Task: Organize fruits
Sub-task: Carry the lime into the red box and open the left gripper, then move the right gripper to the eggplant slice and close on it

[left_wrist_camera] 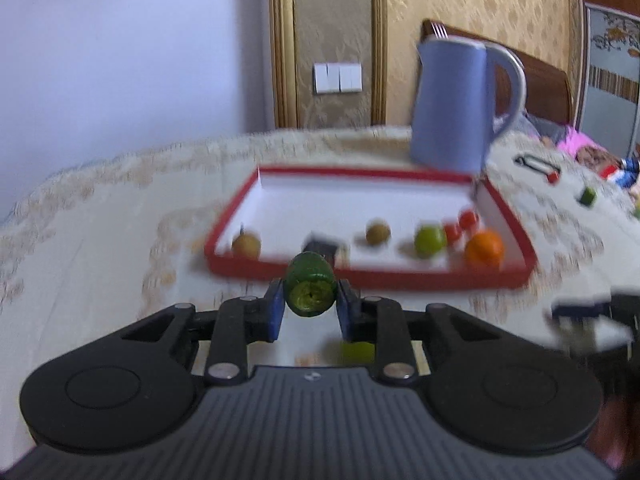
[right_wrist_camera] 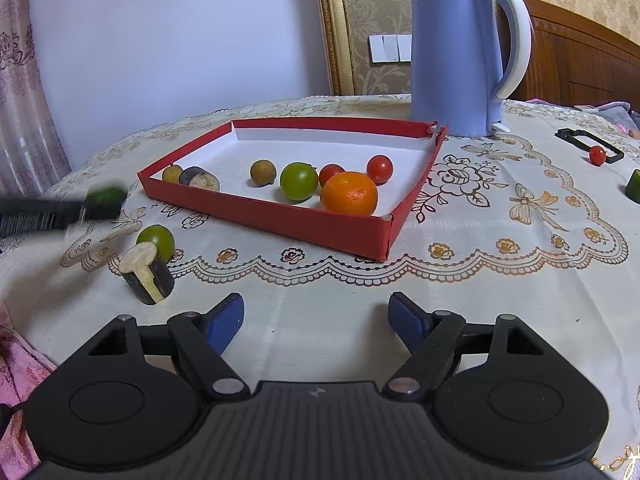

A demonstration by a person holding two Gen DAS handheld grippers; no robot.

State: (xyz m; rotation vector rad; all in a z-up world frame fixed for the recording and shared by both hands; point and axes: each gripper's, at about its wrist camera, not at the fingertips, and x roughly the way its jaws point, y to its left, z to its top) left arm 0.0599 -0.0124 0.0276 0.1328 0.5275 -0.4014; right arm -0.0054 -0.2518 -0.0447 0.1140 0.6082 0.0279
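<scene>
My left gripper [left_wrist_camera: 310,300] is shut on a green cucumber piece [left_wrist_camera: 310,290] and holds it above the table, just in front of the red tray [left_wrist_camera: 360,278]; it shows blurred at the left of the right wrist view [right_wrist_camera: 105,197]. The red tray [right_wrist_camera: 280,216] holds an orange [right_wrist_camera: 349,193], a green fruit [right_wrist_camera: 299,181], two red tomatoes [right_wrist_camera: 379,168], brown fruits [right_wrist_camera: 263,173] and an eggplant piece [right_wrist_camera: 199,178]. My right gripper [right_wrist_camera: 316,316] is open and empty above the tablecloth in front of the tray.
A green fruit [right_wrist_camera: 156,240] and a cut eggplant piece [right_wrist_camera: 146,274] lie on the tablecloth left of my right gripper. A blue kettle [right_wrist_camera: 456,56] stands behind the tray. At the far right are a black frame [right_wrist_camera: 582,140], a red tomato [right_wrist_camera: 597,155] and a green piece [right_wrist_camera: 633,186].
</scene>
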